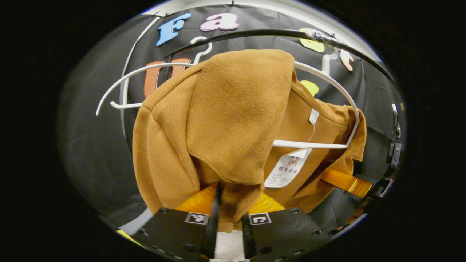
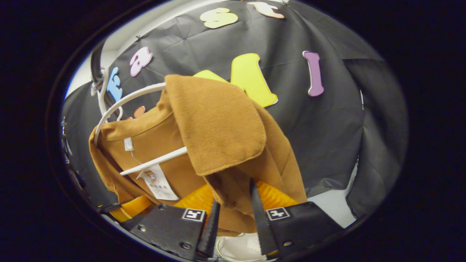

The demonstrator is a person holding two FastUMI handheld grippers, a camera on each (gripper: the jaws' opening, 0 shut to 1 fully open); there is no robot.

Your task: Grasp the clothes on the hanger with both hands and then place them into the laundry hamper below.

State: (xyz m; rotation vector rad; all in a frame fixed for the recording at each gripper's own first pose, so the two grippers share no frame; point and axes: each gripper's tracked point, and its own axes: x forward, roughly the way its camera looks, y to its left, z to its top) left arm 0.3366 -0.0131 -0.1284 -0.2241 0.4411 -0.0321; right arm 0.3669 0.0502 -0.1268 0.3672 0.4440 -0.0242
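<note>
Left gripper view: brown garment (image 1: 233, 123) hanging off a white hanger (image 1: 327, 145), taking up most of the middle. Hanger hooked over a dark rail (image 1: 255, 33) running across 12 o'clock. Second white hanger (image 1: 120, 83) bare at about 10 o'clock, just beside the garment's shoulder. Paper tag (image 1: 285, 171) dangling inside the collar around 4 o'clock of centre. Left gripper (image 1: 228, 218) down at 6 o'clock, fingers narrow with a fold of the brown cloth hanging right between them; looks pinched from both sides. Other gripper's orange finger (image 1: 346, 182) poking in at 4 o'clock, touching the garment's far lower edge.

Right gripper view: same garment (image 2: 214, 127) at centre, shoulder flap folded over the hanger (image 2: 127, 98), which curves up toward 10 o'clock. Tag (image 2: 156, 183) at about 7 o'clock. Right gripper (image 2: 233, 213) at 6 o'clock, jaws narrow, a bunch of the lower cloth sitting between the toothed fingers, gripped on both sides. Something white and rounded (image 2: 236, 249) visible below the fingers at 6 o'clock, too cropped to say whether it's the hamper. Garment up on the hanger, not down in anything.
</note>
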